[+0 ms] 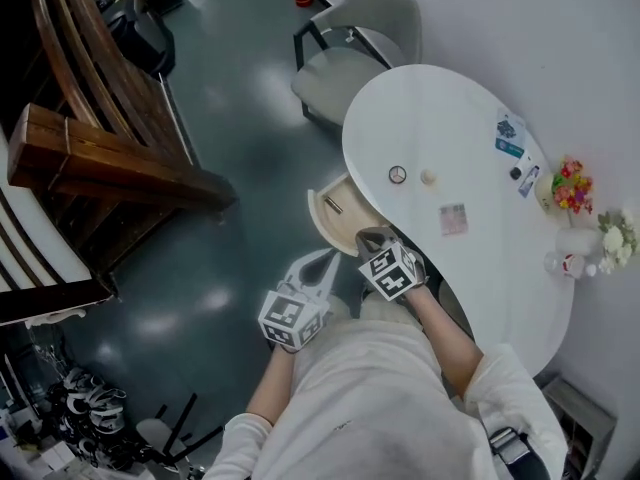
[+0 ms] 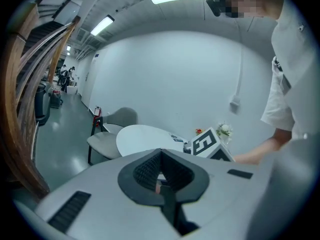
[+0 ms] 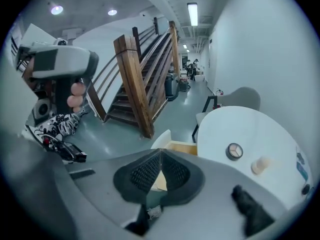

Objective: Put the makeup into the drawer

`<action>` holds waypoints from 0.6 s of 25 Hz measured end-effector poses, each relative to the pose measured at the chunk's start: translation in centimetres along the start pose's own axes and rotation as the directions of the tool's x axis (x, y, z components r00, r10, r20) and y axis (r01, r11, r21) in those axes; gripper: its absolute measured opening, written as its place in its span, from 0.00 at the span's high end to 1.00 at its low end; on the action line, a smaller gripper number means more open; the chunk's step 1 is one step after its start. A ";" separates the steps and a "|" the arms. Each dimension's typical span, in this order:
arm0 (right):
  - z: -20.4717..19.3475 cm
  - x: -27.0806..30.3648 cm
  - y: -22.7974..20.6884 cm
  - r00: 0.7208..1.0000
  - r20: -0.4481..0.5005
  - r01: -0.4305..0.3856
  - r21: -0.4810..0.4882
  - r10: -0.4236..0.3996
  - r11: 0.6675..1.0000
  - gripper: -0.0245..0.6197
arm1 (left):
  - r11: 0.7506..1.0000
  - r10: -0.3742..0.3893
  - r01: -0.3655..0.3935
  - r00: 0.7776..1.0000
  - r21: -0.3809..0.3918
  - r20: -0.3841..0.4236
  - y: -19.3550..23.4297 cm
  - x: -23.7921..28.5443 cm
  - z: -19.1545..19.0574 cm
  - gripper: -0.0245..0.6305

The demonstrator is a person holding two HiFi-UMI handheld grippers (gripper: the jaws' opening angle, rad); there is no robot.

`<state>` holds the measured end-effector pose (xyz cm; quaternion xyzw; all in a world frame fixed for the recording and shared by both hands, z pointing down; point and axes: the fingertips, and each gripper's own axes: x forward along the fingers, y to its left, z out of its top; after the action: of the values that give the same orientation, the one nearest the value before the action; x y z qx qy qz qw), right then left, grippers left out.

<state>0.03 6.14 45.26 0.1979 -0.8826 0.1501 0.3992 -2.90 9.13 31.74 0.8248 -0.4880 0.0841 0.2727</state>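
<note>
Now, step in hand: between pieces, I judge. Neither of my tongs carries anything, and both hang at the near edge of the counter [image 1: 440, 108], by the open drawer [image 1: 347, 230].
Right tongs [image 3: 161, 153]: closed tip to tip with nothing between the pads; pale drawer wood shows through the gap behind them.
Left tongs [image 2: 160, 152]: also closed at the tips, gripping nothing that I can make out.
Drawer: pulled out from under the counter. One slim stick-like piece [image 1: 333, 205] lies toward its far side. The rest that I can see is plain wood, and my right tongs cover its near corner.
Makeup on the counter: a round compact [image 1: 397, 175], a small beige piece [image 1: 428, 177] just beside it, and a flat square palette [image 1: 453, 218] nearer to me, none of them touching.
Far edge of the counter: cards [image 1: 509, 133], flowers [image 1: 572, 186] and a small bottle [image 1: 563, 263], which I take to be no part of the job.
Progress: early by my reckoning, with one piece in and three out.
Next move: open the right tongs, reach for the compact and take it across its rim, since it lies flat and low. Then carry it to the drawer.
</note>
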 end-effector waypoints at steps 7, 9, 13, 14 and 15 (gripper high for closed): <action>1.7 -6.3 0.3 0.989 0.151 0.000 0.060 -0.009 0.998 0.94 | 0.997 -0.061 0.061 0.998 0.049 0.008 -2.7 1.9 0.8 0.95; 1.7 -8.1 -0.2 0.981 0.190 0.013 0.071 -0.026 0.997 0.94 | 0.995 -0.075 0.075 0.997 0.060 0.008 -3.6 2.8 0.8 0.95; 1.5 -11.7 -2.3 0.960 0.261 0.065 0.127 -0.096 0.990 0.94 | 0.990 -0.114 0.113 0.994 0.083 -0.001 -5.4 4.3 0.9 0.95; 1.6 -12.5 -2.8 0.953 0.279 0.079 0.141 -0.116 0.987 0.94 | 0.988 -0.122 0.122 0.992 0.090 -0.004 -5.6 4.6 1.1 0.95; 1.6 -13.2 -3.3 0.947 0.292 0.090 0.156 -0.132 0.984 0.94 | 0.987 -0.130 0.130 0.992 0.097 -0.007 -5.8 4.9 1.3 0.95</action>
<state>8.45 5.59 34.53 0.2955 -0.9078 0.1572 0.2529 4.39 6.89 30.53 0.8672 -0.4286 0.0898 0.2372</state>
